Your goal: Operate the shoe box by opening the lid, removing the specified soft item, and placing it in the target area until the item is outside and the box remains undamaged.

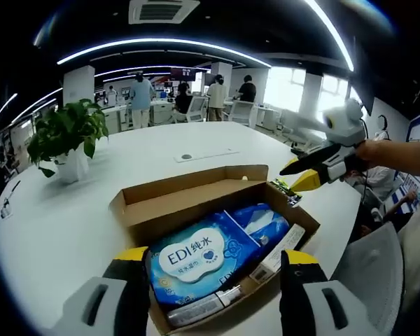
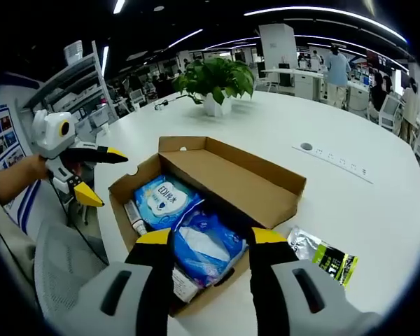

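Note:
An open cardboard shoe box [image 1: 129, 210] [image 2: 122, 185] lies on the white table, its lid [image 1: 196, 185] [image 2: 245, 178] folded back. Inside lie a blue wet-wipes pack [image 1: 196, 255] [image 2: 164, 199] and a second blue soft pack [image 1: 262, 220] [image 2: 206, 245]. My left gripper [image 1: 217, 262] [image 2: 110, 180] stands open at the box's near end, above the wipes pack and holding nothing. My right gripper [image 2: 210, 239] [image 1: 297, 177] is open too, hovering over the opposite end, above the second pack. A hand [image 1: 392, 154] holds it.
A small green-and-black sachet [image 1: 287, 189] [image 2: 325, 255] lies on the table beside the box. A potted plant [image 1: 66, 136] [image 2: 213, 80] stands farther off on the table [image 1: 56, 231]. Office chairs sit at the table's edge, and people stand at desks in the background.

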{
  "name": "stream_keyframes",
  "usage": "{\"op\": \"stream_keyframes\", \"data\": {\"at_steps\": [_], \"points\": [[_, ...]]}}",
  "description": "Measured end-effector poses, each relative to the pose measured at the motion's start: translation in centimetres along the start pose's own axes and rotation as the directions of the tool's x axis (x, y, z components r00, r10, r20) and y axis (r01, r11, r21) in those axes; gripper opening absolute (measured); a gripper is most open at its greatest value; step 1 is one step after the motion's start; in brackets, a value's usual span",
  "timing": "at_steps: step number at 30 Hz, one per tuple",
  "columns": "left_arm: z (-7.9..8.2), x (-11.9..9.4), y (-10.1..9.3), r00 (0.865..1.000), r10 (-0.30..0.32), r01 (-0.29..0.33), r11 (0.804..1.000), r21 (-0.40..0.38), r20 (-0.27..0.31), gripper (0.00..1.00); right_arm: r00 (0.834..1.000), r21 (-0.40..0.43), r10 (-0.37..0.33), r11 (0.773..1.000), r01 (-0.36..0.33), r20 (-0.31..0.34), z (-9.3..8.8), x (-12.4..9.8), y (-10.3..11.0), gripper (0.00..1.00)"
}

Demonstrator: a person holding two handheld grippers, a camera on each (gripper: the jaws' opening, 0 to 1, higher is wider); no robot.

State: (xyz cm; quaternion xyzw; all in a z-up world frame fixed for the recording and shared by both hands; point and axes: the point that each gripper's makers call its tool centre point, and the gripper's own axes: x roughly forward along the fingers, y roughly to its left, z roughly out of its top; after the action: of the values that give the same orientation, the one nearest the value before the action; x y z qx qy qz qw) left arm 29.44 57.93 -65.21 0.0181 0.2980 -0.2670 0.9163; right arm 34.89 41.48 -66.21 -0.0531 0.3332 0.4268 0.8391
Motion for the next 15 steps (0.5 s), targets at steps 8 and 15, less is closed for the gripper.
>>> {"op": "stream_keyframes", "data": {"at_steps": [8, 15], "points": [[-1.3, -0.5, 0.4, 1.0, 0.005, -0.005, 1.0, -0.005, -0.003, 0.82, 0.998, -0.004, 0.042, 0.999, -0.042, -0.042, -0.9, 3.1, 1.6, 0.37], [-1.7, -0.8, 0.6, 1.0, 0.003, -0.003, 1.0, -0.014, 0.007, 0.87, 0.995, -0.01, 0.064, 0.998, -0.064, -0.07, -1.2, 5.5, 2.5, 0.31]]}}
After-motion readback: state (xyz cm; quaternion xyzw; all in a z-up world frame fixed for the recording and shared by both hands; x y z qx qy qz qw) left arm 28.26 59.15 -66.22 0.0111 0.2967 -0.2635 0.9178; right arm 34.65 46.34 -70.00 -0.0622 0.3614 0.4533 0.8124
